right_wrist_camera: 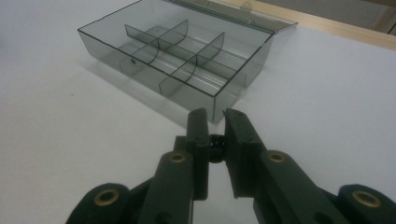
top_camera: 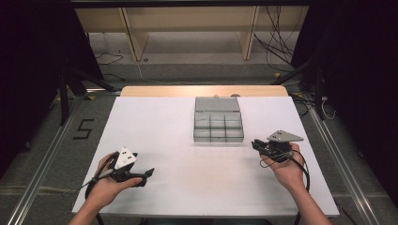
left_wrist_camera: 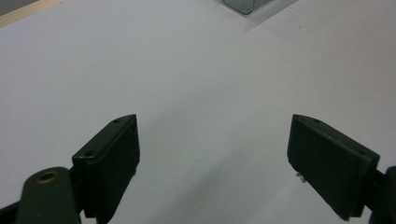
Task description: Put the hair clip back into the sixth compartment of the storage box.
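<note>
High view: clear divided box (top_camera: pixel 218 126), lid open, sits toward the tabletop (top_camera: pixel 159 131) far edge, centre. Left claw (top_camera: pixel 146 174) near front-left, right claw (top_camera: pixel 256 145) just right of box.
Left gripper view: jaws spread wide over bare tabletop.
Right gripper view: jaws nearly pressed together, small dark part (right_wrist_camera: pixel 215 141) pinched between, box corner just ahead.

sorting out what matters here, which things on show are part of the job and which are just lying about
Part of the job:
- clear grey plastic divided box, lid open, compartments look empty
- small dark part pinched in the right tongs
- left tongs, open, holding nothing

Lying about:
- loose black cables on the floor
- pale wooden shelf frame beyond the table
</note>
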Available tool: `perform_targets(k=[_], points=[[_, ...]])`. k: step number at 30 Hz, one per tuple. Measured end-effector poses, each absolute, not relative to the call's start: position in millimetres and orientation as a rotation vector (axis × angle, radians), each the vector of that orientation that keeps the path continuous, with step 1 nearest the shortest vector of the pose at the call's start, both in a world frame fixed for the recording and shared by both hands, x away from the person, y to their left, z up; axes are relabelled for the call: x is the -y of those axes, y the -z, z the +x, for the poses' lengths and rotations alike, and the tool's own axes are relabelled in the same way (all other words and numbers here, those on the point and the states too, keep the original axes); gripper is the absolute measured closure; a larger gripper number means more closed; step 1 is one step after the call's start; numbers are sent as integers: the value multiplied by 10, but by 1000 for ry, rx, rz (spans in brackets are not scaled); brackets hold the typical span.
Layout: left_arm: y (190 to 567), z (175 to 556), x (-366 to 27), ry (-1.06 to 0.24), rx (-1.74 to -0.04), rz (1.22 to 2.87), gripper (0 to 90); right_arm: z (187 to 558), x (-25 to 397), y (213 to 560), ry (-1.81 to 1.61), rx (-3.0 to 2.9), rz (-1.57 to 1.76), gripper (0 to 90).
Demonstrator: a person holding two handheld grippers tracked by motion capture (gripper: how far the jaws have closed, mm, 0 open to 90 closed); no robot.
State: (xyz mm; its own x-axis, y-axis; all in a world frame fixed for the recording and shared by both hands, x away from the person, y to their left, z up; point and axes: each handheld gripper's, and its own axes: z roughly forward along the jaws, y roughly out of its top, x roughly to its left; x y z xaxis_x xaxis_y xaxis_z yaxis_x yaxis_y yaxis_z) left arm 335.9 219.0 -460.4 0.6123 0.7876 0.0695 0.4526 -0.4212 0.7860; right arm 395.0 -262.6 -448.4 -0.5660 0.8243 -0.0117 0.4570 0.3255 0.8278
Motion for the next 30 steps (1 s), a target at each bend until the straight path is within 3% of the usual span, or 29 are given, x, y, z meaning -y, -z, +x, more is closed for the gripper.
perform_targets(k=[30], points=[[4610,3360,-2189,-570,-960,2087,171,4126,2529,4444,-1120,-2164,1165,811]])
